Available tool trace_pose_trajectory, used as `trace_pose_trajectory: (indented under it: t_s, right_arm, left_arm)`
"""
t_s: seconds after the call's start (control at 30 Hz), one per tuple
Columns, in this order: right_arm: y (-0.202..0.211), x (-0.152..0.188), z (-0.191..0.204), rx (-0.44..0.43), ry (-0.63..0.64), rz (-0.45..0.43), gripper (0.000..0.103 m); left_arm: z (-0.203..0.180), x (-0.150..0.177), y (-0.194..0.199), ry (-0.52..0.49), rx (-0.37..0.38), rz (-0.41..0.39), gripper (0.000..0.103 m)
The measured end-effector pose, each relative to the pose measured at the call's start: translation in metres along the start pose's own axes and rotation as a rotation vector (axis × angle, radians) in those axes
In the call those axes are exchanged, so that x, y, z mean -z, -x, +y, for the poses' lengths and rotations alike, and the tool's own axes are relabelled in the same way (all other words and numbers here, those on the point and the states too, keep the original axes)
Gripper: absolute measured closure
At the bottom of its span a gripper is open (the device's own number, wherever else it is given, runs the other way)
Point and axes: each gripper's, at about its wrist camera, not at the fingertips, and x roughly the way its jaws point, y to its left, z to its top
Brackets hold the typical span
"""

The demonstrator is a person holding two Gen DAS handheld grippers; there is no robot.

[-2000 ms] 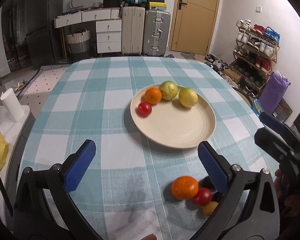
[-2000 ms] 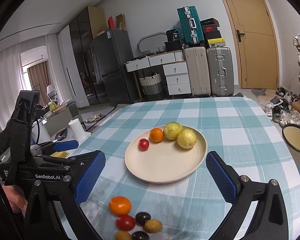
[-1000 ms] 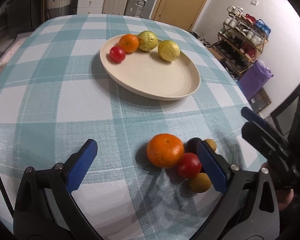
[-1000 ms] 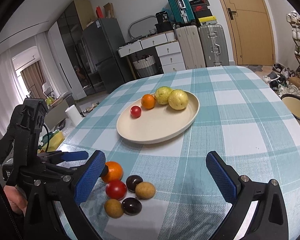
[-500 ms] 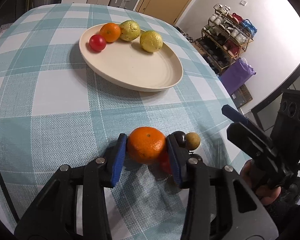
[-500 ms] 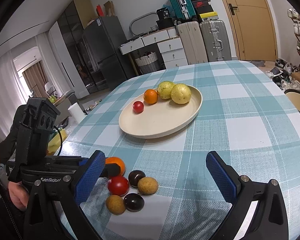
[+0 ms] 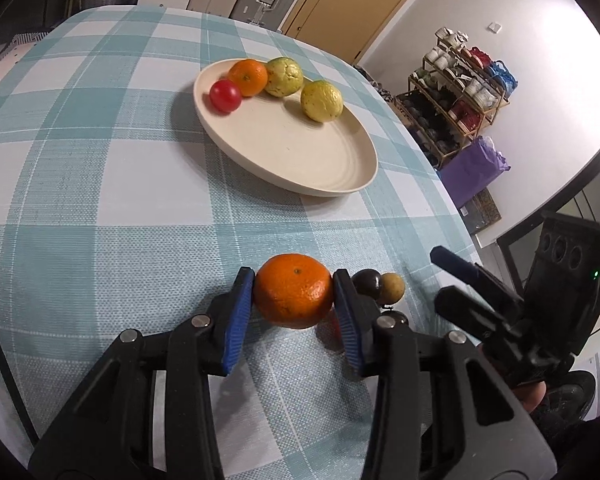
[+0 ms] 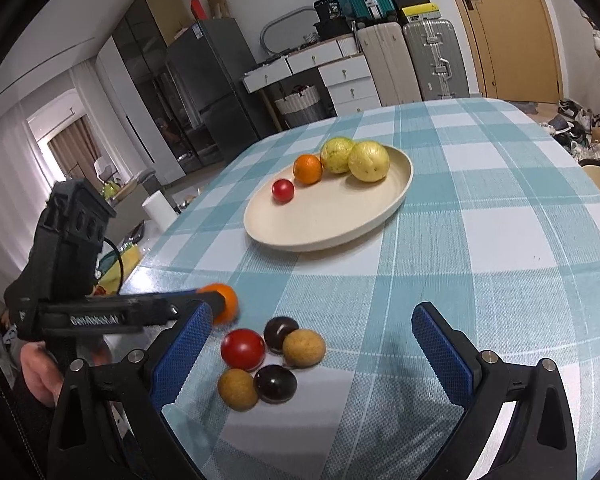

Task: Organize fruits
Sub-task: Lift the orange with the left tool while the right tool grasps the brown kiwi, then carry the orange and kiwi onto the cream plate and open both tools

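My left gripper [image 7: 294,300] is shut on a large orange [image 7: 293,290], held just above the checked tablecloth; it also shows in the right wrist view [image 8: 225,302]. A cream plate [image 7: 320,160] farther back holds a red tomato [image 7: 225,96], a small orange [image 7: 248,77] and two yellow-green citrus fruits [image 7: 322,101]. In the right wrist view a cluster lies on the cloth: a red tomato [image 8: 243,349], two dark plums [image 8: 280,333] and two tan round fruits [image 8: 304,348]. My right gripper [image 8: 310,364] is open and empty, just behind that cluster.
The table [image 8: 500,240] has a teal and white checked cloth, with its edge close on the right in the left wrist view. A shoe rack [image 7: 460,92] and a purple bag [image 7: 474,170] stand beyond it. Suitcases and drawers [image 8: 380,68] stand at the back wall.
My left gripper came down to the fruit cluster, closed on the large orange and has lifted it slightly. My right gripper has stayed open and moved a little closer to the cluster.
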Motion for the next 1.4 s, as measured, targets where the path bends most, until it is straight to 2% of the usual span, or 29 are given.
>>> trace_pose_trajectory:
  t_s: [0.07, 0.2, 0.37, 0.47, 0.7, 0.87, 1.13, 1.4]
  right_arm:
    - [-0.002, 0.003, 0.001, 0.001, 0.003, 0.013, 0.002]
    - [-0.008, 0.006, 0.001, 0.012, 0.003, 0.046, 0.018]
    - [-0.013, 0.01, 0.003, 0.009, 0.011, 0.078, 0.03]
    - [-0.017, 0.012, 0.005, 0.011, 0.02, 0.097, 0.031]
    - [-0.024, 0.014, 0.01, -0.018, 0.033, 0.134, 0.059]
    - [-0.023, 0.013, 0.007, -0.003, 0.022, 0.133, 0.075]
    - [-0.015, 0.008, 0.003, -0.021, 0.006, 0.099, 0.076]
    - [-0.003, -0.025, 0.0, -0.043, 0.017, 0.016, 0.076]
  left_arm:
    - [0.002, 0.002, 0.002, 0.011, -0.001, -0.006, 0.066]
    - [0.005, 0.004, 0.005, 0.018, 0.002, -0.013, 0.066]
    - [0.007, 0.005, 0.007, 0.022, 0.004, -0.017, 0.066]
    - [0.008, 0.006, 0.008, 0.028, 0.006, -0.019, 0.066]
    - [0.006, 0.007, 0.006, 0.024, 0.011, -0.013, 0.066]
    - [0.005, 0.004, 0.009, 0.023, 0.01, -0.023, 0.066]
    - [0.004, -0.012, 0.016, 0.012, 0.007, -0.052, 0.066]
    - [-0.006, -0.044, 0.014, -0.03, -0.003, -0.074, 0.066]
